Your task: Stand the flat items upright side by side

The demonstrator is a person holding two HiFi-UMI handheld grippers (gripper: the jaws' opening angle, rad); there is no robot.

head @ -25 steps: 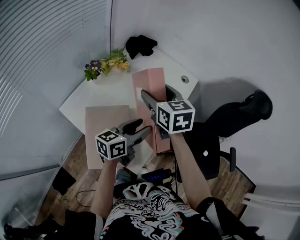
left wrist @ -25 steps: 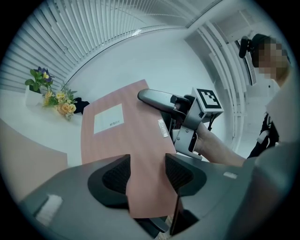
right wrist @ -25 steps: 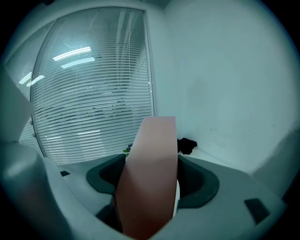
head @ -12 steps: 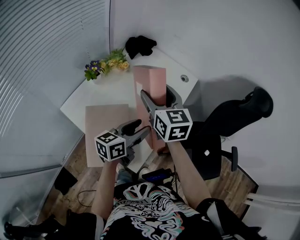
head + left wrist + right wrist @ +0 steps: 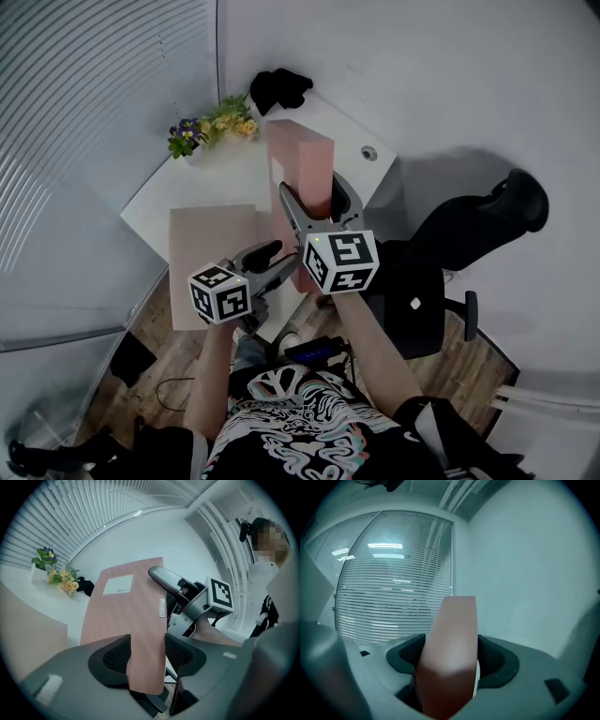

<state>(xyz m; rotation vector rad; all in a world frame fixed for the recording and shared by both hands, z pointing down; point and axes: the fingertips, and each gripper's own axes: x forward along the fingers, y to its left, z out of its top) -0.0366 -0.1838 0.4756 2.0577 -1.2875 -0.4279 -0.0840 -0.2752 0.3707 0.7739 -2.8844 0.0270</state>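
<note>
The pink flat cardboard file box (image 5: 298,164) is rising from the right side of the white desk (image 5: 225,178). You are carrying it on edge between both tools, with its broad face turned to the left. In the head view I cannot tell if its lower edge is touching the desk or is already free.

You are holding it with the right gripper (image 5: 314,197) across the thick spine, and the jaws are standing wide and clamped on that spine. You are holding the near lower edge with the left gripper (image 5: 277,261). Its jaws are set narrower and the pads are pressing on both faces of the box. In the left gripper view a white label (image 5: 118,584) and a small metal clasp (image 5: 161,607) are showing on the face.

I judge that the box is light and rather stiff, but hollow. It may give a little under the pads, and the smooth cover may slide. The spine and the lower edge look like the firmest places to take hold.

The second pink flat file (image 5: 211,258) is lying flat on the left near part of the desk, apart from both grippers. The yellow and purple flowers (image 5: 211,127) are standing at the far left. A black office chair (image 5: 469,234) is waiting to the right of the desk.
</note>
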